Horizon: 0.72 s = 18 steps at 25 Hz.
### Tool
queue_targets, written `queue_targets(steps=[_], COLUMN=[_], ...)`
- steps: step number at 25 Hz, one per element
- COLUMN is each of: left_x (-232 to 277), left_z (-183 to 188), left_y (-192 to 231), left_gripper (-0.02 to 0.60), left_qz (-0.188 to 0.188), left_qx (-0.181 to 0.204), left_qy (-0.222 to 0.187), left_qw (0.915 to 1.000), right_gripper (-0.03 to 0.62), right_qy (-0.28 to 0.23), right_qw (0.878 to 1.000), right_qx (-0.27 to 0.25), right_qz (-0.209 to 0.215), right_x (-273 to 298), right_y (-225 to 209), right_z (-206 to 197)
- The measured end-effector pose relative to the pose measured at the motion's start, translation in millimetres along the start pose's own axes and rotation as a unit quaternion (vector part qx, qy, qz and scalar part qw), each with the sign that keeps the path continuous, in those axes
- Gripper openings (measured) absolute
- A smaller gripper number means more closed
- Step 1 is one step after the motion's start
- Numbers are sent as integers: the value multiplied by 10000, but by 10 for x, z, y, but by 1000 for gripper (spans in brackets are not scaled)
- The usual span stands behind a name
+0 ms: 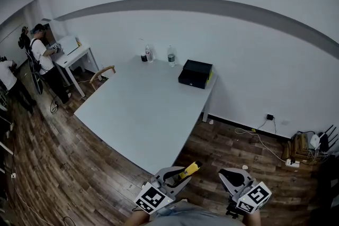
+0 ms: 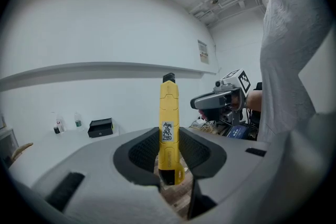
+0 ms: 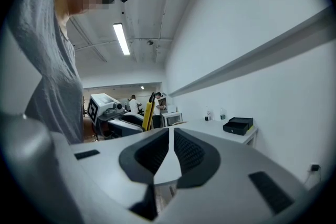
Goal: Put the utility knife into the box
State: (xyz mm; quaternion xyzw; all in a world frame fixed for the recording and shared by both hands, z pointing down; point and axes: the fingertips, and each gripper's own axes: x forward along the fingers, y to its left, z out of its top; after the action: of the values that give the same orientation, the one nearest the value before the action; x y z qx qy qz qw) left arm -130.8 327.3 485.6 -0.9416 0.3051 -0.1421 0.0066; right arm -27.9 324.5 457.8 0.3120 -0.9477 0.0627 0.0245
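Yellow utility knife [image 2: 168, 128] clamped in left tool [image 2: 169, 153]; right tool [image 3: 171, 152] closed, empty; black box [image 1: 195, 73] at tabletop [image 1: 143, 114] far right corner.

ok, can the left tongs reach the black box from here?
Probably not: the left tongs, shut on the utility knife, hang off the near corner of the table; the black box sits at its far end. Nothing blocks the way.
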Motion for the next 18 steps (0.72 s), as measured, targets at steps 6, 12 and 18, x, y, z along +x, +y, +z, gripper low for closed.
queue_targets(steps=[6, 12, 18], left_x=[70, 94, 232], left_z=[-71, -66, -68], left_y=[232, 417, 486], left_gripper=[124, 123, 123], left_qz=[-115, -136, -210], left_qx=[-33, -96, -136], left_qy=[0, -17, 10], left_qw=[9999, 9999, 9997], right_gripper=[34, 34, 34], right_qy=[87, 12, 72], right_qw=[10000, 9997, 9990], right_qx=[2, -11, -36], right_qz=[-34, -246, -429], right_x=[243, 359, 317], right_y=[-70, -210, -405], right_z=[-18, 68, 93])
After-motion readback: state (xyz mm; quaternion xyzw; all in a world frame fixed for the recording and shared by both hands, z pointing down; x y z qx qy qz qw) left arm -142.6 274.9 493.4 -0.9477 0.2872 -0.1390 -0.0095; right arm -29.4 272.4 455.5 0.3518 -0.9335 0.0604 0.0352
